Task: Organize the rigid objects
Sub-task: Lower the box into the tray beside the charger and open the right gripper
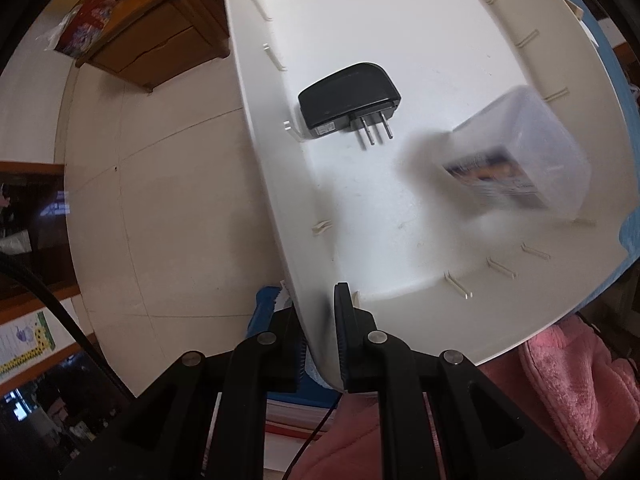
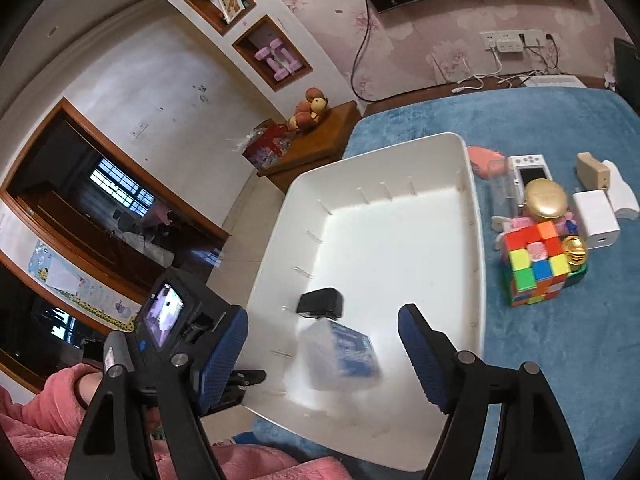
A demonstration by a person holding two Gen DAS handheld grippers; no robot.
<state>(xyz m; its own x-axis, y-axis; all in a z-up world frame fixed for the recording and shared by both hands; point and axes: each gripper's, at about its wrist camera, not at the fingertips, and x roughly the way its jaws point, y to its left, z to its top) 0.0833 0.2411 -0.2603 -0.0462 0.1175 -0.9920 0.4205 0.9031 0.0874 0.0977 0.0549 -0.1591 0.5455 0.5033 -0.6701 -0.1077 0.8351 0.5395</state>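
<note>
My left tool (image 1: 320, 340) was clamped on the near wall of the white plastic bin (image 1: 256, 92). Inside lay a black plug-in adapter (image 1: 349, 98) and a blurred clear plastic box (image 2: 340, 356) below my right tool (image 2: 324, 344), whose jaws stood apart, empty. Right of the bin, on the blue bed cover (image 2: 560, 360), the multicoloured puzzle cube (image 2: 534, 264), white charger block (image 2: 596, 218) and gold case (image 2: 546, 198) remained; I judged most sorting undone.

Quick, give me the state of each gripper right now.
Left gripper: shut on the rim of the white bin.
Right gripper: open, holding nothing; the blurred clear box sits in the bin beyond its fingers.
</note>
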